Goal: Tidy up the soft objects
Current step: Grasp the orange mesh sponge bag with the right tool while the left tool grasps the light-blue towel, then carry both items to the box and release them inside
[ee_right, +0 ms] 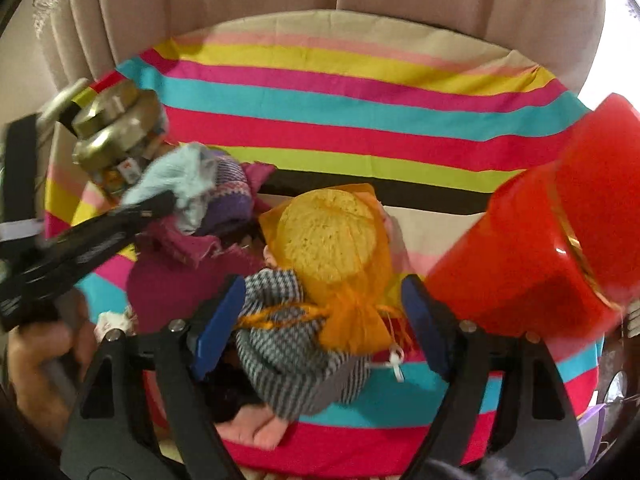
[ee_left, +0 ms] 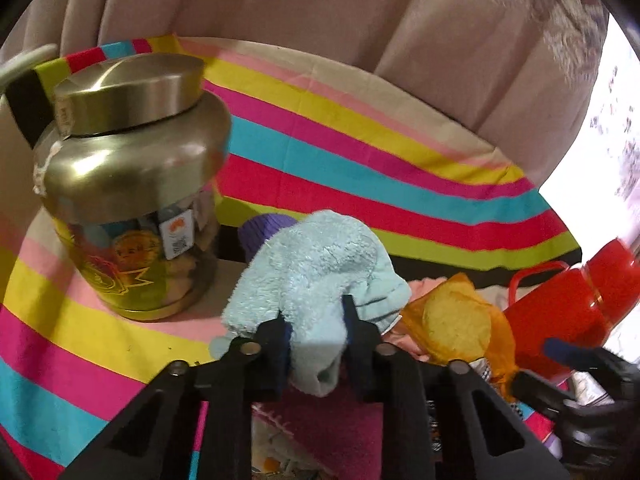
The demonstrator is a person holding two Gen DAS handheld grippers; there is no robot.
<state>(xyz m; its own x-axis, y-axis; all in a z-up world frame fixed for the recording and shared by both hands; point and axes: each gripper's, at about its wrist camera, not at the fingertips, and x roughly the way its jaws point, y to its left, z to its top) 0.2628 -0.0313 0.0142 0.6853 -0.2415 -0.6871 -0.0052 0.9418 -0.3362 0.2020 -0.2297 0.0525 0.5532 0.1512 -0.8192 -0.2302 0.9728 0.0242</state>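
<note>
On the striped tabletop (ee_left: 360, 148), a fluffy light-blue sock (ee_left: 316, 272) is pinched by left gripper (ee_left: 316, 320) fingers; soft, light, best gripped mid-fold. Right gripper (ee_right: 324, 312) fingers are spread above a yellow sponge bag (ee_right: 332, 248).

We see our left gripper (ee_left: 316, 336) as two black arms with triangular cut-outs, round silver screws along their upper edges, and dark blue pads on the inner faces of the fingers. Our right gripper (ee_right: 322, 316) is built the same: black arms, silver screws, brighter blue pads (ee_right: 218, 322). A bare hand (ee_right: 44, 356) shows at the near left, with no sleeve visible.
</note>
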